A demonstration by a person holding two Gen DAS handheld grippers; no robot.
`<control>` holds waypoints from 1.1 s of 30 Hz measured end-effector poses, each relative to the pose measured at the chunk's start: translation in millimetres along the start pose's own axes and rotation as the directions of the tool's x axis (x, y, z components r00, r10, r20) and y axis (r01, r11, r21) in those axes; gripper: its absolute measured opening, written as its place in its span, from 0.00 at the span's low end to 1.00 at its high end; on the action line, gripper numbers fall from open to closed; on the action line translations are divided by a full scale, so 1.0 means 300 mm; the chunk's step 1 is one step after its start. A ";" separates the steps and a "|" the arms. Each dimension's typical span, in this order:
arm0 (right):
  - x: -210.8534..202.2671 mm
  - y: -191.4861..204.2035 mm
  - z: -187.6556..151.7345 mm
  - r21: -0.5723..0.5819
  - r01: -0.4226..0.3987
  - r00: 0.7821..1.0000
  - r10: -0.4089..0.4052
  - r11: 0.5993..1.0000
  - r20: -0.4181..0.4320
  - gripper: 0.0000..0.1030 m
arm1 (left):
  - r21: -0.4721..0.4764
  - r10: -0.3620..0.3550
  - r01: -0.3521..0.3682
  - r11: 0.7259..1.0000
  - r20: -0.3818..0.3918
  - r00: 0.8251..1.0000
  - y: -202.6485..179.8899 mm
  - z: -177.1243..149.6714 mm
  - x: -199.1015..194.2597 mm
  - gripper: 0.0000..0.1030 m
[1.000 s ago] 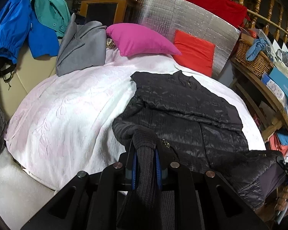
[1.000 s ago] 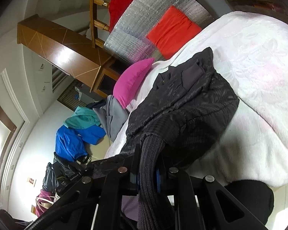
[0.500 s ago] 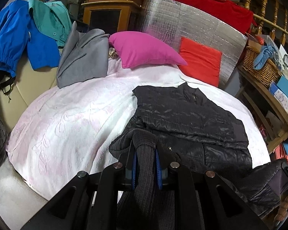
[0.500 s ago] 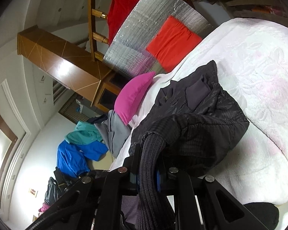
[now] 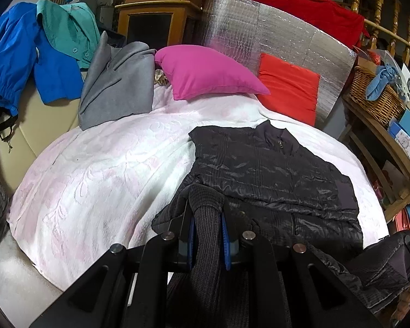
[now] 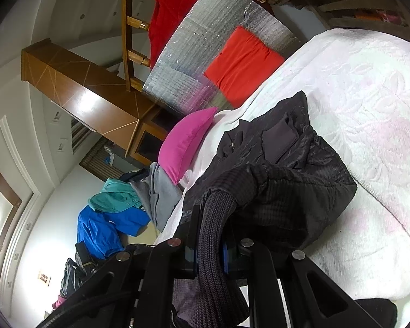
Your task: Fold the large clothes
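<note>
A black quilted jacket [image 5: 265, 169] lies on the white and pink bedspread [image 5: 101, 175], collar toward the pillows. My left gripper [image 5: 206, 218] is shut on the jacket's ribbed knit hem [image 5: 205, 235] at its near left corner, near the bed's front edge. In the right wrist view the jacket [image 6: 281, 164] is bunched up on the bedspread [image 6: 374, 114]. My right gripper [image 6: 211, 229] is shut on another ribbed part of the hem [image 6: 213, 246], lifted a little off the bed.
A magenta pillow [image 5: 205, 72] and a red cushion [image 5: 289, 84] lean on a silver panel [image 5: 259, 35]. A grey garment [image 5: 117, 82], blue jacket [image 5: 27, 63] and teal shirt [image 5: 68, 30] hang at left. A wicker basket [image 5: 374, 93] sits on shelves at right.
Both grippers have drawn back toward the bed's front edge with the hem in them. The jacket has stretched out flatter and its body lies straighter on the bed.
</note>
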State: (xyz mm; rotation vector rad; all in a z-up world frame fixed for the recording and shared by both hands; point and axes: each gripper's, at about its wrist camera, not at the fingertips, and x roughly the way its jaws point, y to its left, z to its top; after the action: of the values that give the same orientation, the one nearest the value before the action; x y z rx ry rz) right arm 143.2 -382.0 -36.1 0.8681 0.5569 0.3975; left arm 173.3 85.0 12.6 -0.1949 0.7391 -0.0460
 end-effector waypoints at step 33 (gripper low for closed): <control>0.028 0.022 0.012 -0.022 0.045 0.999 -0.045 0.999 0.012 0.12 | 0.001 0.011 -0.011 1.000 0.004 1.000 -0.018 0.030 0.027 0.17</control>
State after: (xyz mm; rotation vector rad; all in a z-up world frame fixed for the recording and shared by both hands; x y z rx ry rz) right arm 151.3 -375.8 -31.4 0.8350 0.5594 0.3568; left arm 185.5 80.4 14.7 -0.1902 0.7357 -0.0357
